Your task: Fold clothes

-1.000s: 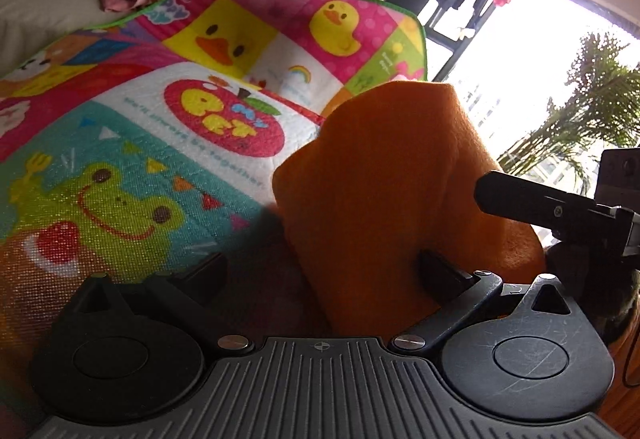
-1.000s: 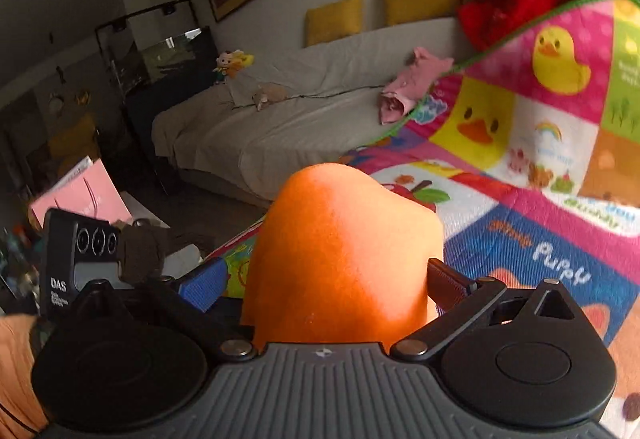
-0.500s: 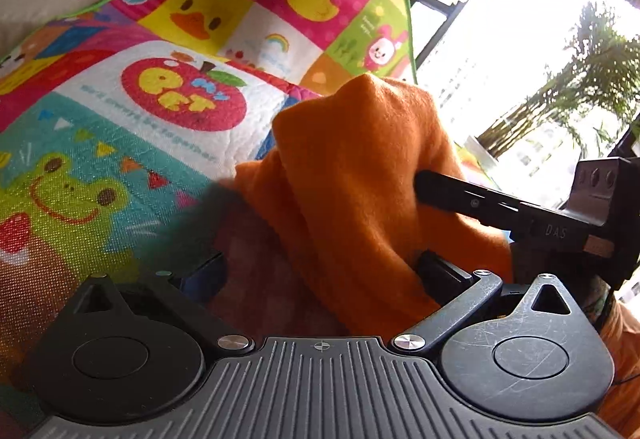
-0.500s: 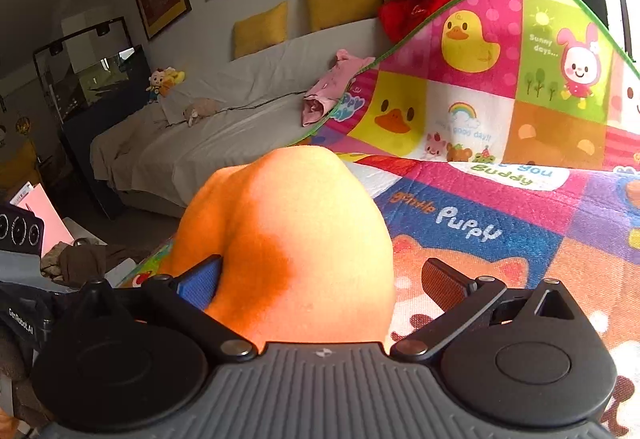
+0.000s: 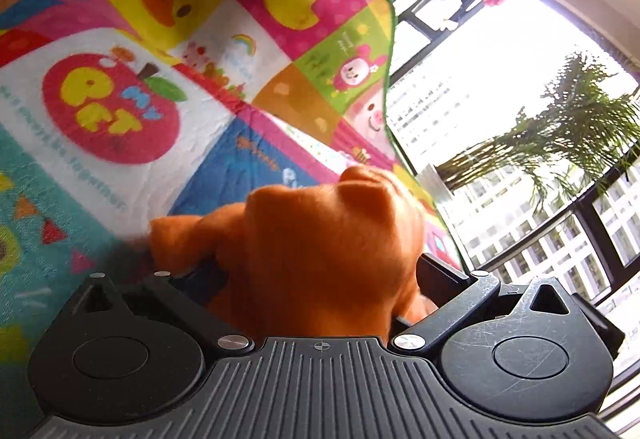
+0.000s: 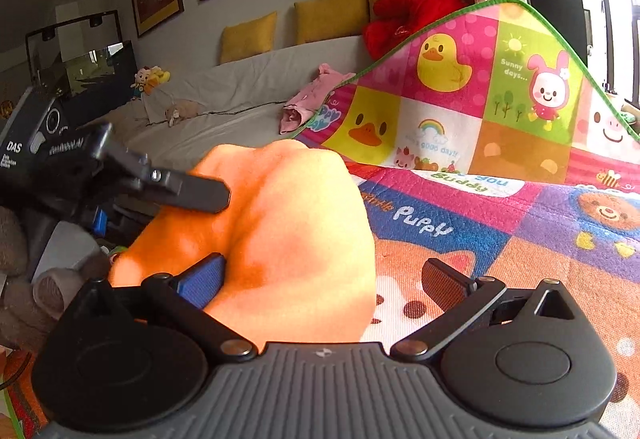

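Because the orange fleece garment (image 6: pixel 280 239) bunches thickly between both tools above the cartoon play mat (image 6: pixel 520 239), it likely handles as light, soft and floppy, best taken at an edge or corner. Left gripper (image 5: pixel 320 279) appears pinched on the fleece. Right gripper (image 6: pixel 324 275) stands spread, cloth touching only its blue finger (image 6: pixel 202 281).

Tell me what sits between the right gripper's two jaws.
In the right wrist view, bunched orange fleece cloth fills the left part of the right gripper; beside the right jaw shows only the colourful cartoon play mat.
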Motion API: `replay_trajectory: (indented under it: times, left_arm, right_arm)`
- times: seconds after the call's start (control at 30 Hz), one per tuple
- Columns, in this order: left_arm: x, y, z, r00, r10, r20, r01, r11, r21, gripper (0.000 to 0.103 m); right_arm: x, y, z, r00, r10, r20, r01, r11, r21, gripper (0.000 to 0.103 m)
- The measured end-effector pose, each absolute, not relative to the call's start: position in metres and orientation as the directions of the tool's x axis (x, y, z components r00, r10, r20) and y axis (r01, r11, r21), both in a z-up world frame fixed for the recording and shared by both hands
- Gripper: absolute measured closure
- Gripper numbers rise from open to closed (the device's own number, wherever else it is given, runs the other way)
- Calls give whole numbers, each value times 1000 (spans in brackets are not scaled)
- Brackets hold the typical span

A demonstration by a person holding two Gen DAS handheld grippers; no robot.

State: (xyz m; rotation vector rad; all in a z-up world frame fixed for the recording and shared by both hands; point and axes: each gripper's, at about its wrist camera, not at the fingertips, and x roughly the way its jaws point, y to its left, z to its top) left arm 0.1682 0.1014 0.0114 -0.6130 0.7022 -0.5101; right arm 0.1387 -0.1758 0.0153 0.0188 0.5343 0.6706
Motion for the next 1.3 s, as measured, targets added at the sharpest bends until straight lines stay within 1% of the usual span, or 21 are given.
replay_trajectory:
  times: [0.07, 0.2, 0.37, 0.47, 0.53, 0.6, 0.67, 0.73, 0.9, 1.0, 1.3]
  left_arm:
    - [163, 84, 29, 664, -620, -418, 291, 729, -619, 1]
    - [152, 63, 45, 662, -614, -431, 355, 762, -541, 1]
    - [136, 56, 54, 650, -635, -417, 400, 753, -522, 1]
    - [125, 54, 59, 637, -661, -396, 452, 737, -503, 1]
    - [117, 54, 62, 648, -656, -387, 471, 745, -472, 1]
    - [114, 60, 59, 674, -624, -396, 449, 771, -451, 1]
    - [117, 71, 50, 695, -584, -418, 394, 797, -458, 1]
    - [124, 85, 39, 715, -529, -456, 316, 827, -464, 1]
    - [141, 111, 7, 727, -398, -560, 155, 889, -432, 0]
    - [143, 125, -4, 718, -414, -560, 130, 870, -476, 0]
    - [139, 125, -3, 722, -401, -564, 133, 880, -456, 0]
  right_arm:
    - [140, -183, 14, 655, 596, -465, -578, 791, 200, 0]
    - [142, -196, 13, 658, 593, -465, -562, 797, 221, 0]
    - [146, -205, 8, 654, 600, -461, -547, 796, 261, 0]
    - [147, -203, 8, 661, 588, -466, -539, 804, 250, 0]
    - [148, -198, 9, 664, 579, -473, -537, 809, 237, 0]
    - [146, -188, 12, 674, 559, -483, -535, 820, 203, 0]
    - [143, -177, 16, 687, 534, -493, -531, 832, 162, 0]
    - [138, -163, 20, 703, 503, -504, -524, 845, 113, 0]
    - [123, -133, 28, 743, 439, -506, -525, 851, -33, 0]
    - [119, -123, 28, 751, 425, -505, -529, 845, -75, 0]
    - [116, -128, 29, 737, 456, -499, -547, 836, -44, 0]
